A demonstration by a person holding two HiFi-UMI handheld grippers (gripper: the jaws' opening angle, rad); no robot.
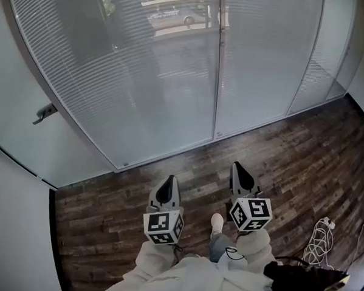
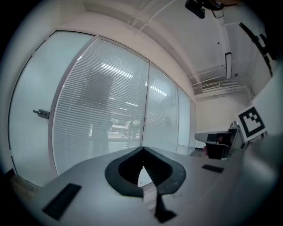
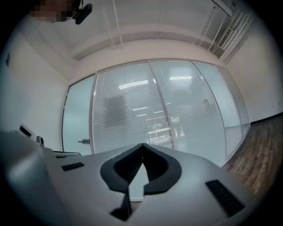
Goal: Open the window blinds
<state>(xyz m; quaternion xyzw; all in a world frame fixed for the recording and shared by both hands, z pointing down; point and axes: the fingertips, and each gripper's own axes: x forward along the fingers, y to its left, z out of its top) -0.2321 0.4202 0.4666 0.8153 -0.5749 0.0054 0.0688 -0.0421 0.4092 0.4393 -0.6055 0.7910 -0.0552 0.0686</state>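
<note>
White slatted blinds, dark plank floor

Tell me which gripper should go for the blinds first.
Left, probably: the only fitting in sight, a small handle, sits on its side. Both the left gripper and right gripper are shut, empty and short of the blinds.

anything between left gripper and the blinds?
Nothing in the way. The head view shows only wood floor between the left gripper and the blinds.
</note>
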